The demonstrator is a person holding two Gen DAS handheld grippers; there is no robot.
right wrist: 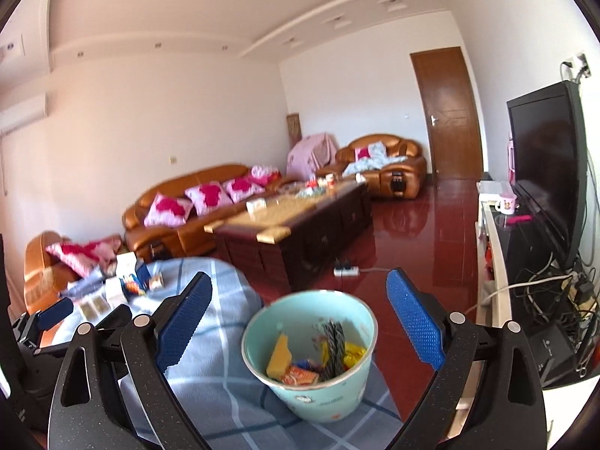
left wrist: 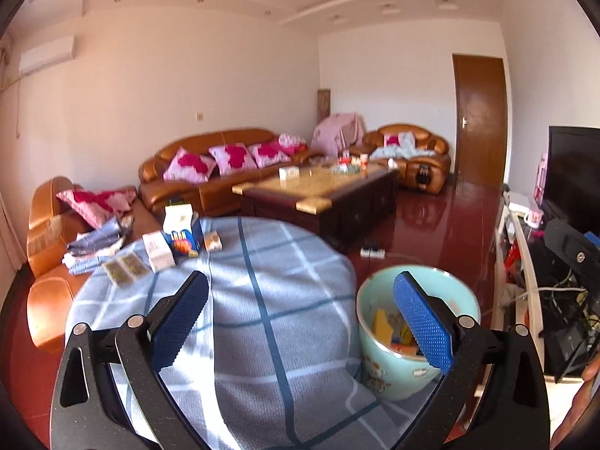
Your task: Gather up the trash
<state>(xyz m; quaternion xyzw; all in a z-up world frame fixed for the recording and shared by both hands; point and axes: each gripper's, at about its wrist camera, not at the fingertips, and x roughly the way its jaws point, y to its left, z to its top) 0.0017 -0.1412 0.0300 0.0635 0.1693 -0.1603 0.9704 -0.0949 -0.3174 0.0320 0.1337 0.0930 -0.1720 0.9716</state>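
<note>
A pale green trash bin (right wrist: pixel 311 397) holding several wrappers (right wrist: pixel 300 371) stands at the right edge of a round table with a blue checked cloth (right wrist: pixel 210 386). It also shows in the left wrist view (left wrist: pixel 397 375). My right gripper (right wrist: pixel 300 322) is open and empty, just above and before the bin. My left gripper (left wrist: pixel 300 318) is open and empty over the cloth (left wrist: pixel 262 318), left of the bin. Cartons and packets (left wrist: pixel 176 240) lie at the table's far left, also in the right wrist view (right wrist: pixel 127 285). The left gripper (right wrist: pixel 52 315) shows at the right view's left edge.
An orange leather sofa (left wrist: pixel 210 172) with pink cushions, an armchair (left wrist: pixel 45 225) and a dark coffee table (left wrist: pixel 322 195) stand beyond. A TV (right wrist: pixel 543 172) on a stand with tangled cables (right wrist: pixel 551 296) is at right. A power strip (right wrist: pixel 347 270) lies on the red floor.
</note>
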